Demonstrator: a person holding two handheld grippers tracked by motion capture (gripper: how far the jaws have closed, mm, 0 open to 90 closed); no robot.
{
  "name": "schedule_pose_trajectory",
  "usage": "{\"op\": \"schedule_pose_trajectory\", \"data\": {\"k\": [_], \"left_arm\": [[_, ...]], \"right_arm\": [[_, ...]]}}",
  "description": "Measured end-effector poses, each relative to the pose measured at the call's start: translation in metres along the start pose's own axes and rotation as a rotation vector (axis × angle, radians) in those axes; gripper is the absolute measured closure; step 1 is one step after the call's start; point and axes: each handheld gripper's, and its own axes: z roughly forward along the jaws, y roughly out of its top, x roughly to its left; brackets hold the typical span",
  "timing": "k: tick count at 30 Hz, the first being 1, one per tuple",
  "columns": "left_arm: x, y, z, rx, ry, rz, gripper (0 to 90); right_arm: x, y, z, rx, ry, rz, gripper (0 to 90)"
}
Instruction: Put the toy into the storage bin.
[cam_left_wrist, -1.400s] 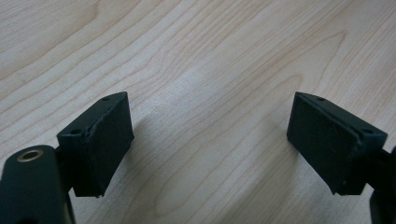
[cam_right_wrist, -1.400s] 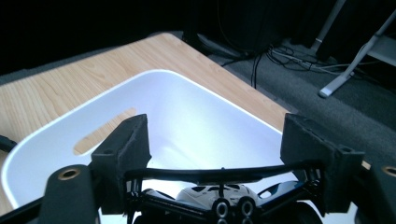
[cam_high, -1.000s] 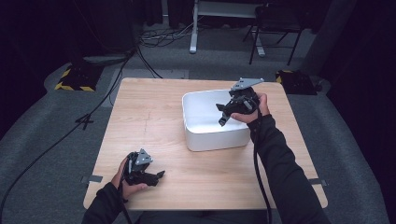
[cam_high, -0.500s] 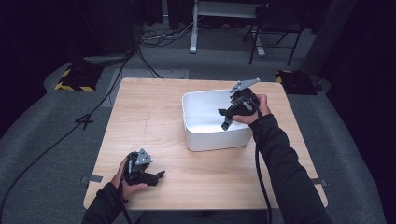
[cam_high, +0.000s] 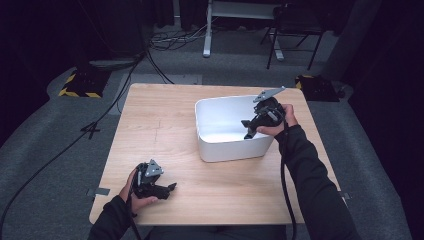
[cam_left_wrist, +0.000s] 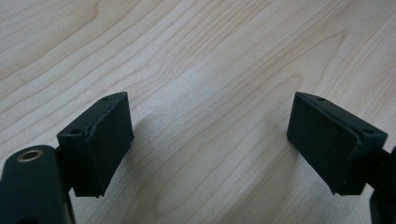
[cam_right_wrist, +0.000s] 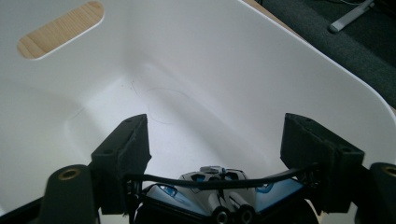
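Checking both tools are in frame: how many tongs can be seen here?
2. The left tongs, open, are low over the table near its front left; the right tongs reach into the white bin from its right rim, shut on a silver-and-blue object.

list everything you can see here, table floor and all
light wooden table: 1, pale wood, centre of the high view
white plastic bin with a handle slot: 1, white, right half of the table
small silver and blue object: 1, maybe a toy car, held over the bin
black and yellow striped blocks: 2, on the grey floor off the far corners
black cables: several, on the floor beyond the table
black chair: 1, far right
left hand-held gripper: 1, black, jaws open, low over the near left of the table
right hand-held gripper: 1, black, shut on the object, above the bin
dark sleeves: 2, from the bottom edge
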Motion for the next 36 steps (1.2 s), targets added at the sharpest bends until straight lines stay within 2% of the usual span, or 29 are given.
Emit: {"op": "schedule_pose_trajectory", "data": {"k": [9, 11, 23, 31, 36], "left_arm": [[0.0, 0.0, 0.0, -0.002, 0.002, 0.0, 14.6], [0.0, 0.0, 0.0, 0.0, 0.0, 0.0, 14.6], [0.0, 0.0, 0.0, 0.0, 0.0, 0.0, 14.6], [0.0, 0.0, 0.0, 0.0, 0.0, 0.0, 14.6], [0.0, 0.0, 0.0, 0.0, 0.001, 0.0, 14.6]], "right_arm": [[-0.004, -0.009, -0.016, 0.003, -0.014, 0.004, 24.5], [-0.004, -0.011, -0.018, 0.006, -0.001, 0.006, 24.5], [-0.001, -0.019, -0.034, 0.01, -0.02, 0.001, 24.5], [0.0, -0.018, -0.034, 0.045, -0.027, 0.019, 24.5], [-0.002, -0.018, -0.031, 0.052, -0.01, 0.027, 24.4]]}}
